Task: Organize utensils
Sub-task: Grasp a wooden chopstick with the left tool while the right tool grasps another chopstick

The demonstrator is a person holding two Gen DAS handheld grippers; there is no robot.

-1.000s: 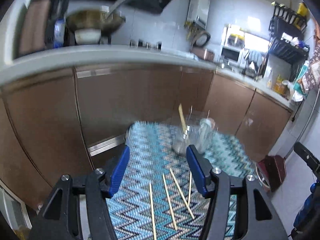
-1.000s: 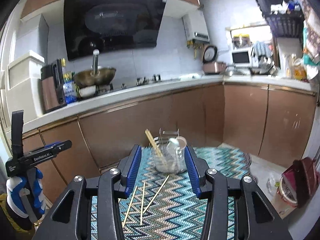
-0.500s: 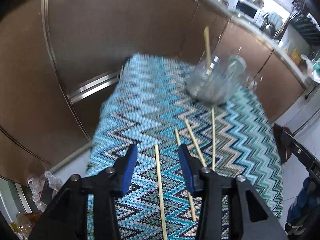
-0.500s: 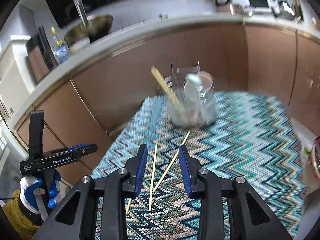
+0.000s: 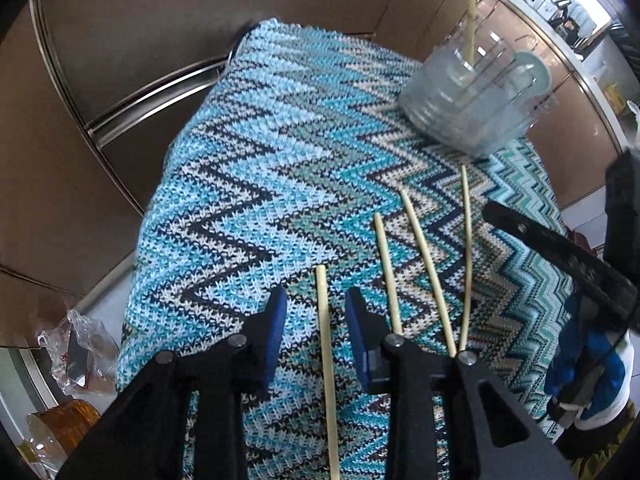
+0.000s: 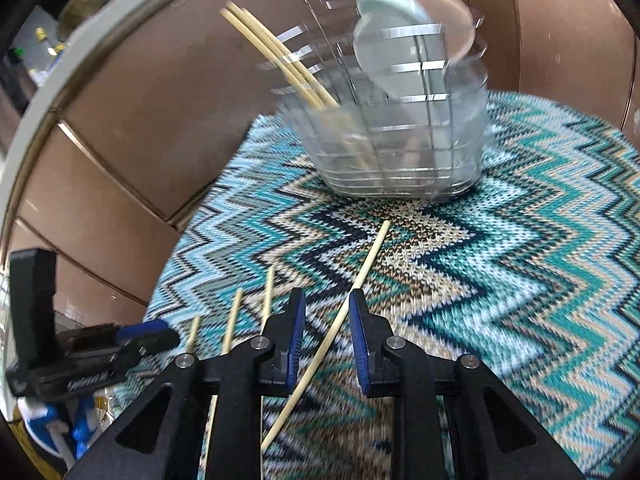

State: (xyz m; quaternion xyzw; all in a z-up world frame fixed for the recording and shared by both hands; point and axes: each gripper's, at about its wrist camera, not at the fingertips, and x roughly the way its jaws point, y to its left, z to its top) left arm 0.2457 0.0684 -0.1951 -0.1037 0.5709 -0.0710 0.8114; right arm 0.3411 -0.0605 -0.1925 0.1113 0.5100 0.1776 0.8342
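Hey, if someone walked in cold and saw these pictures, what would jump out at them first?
Probably the loud blue zigzag cloth covering the table, with four loose chopsticks lying on it. Each gripper is closing over one: the left gripper straddles the leftmost chopstick, the right gripper the rightmost chopstick, pads not yet touching. At the far end stands a wire basket already holding chopsticks and spoons.

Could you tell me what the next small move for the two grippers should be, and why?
Probably finish closing. The left gripper straddles the leftmost chopstick and the right gripper the rightmost chopstick. Both jaws are closing, with visible gaps beside each stick, so neither looks pinched yet. The sticks lie flat on the cloth.
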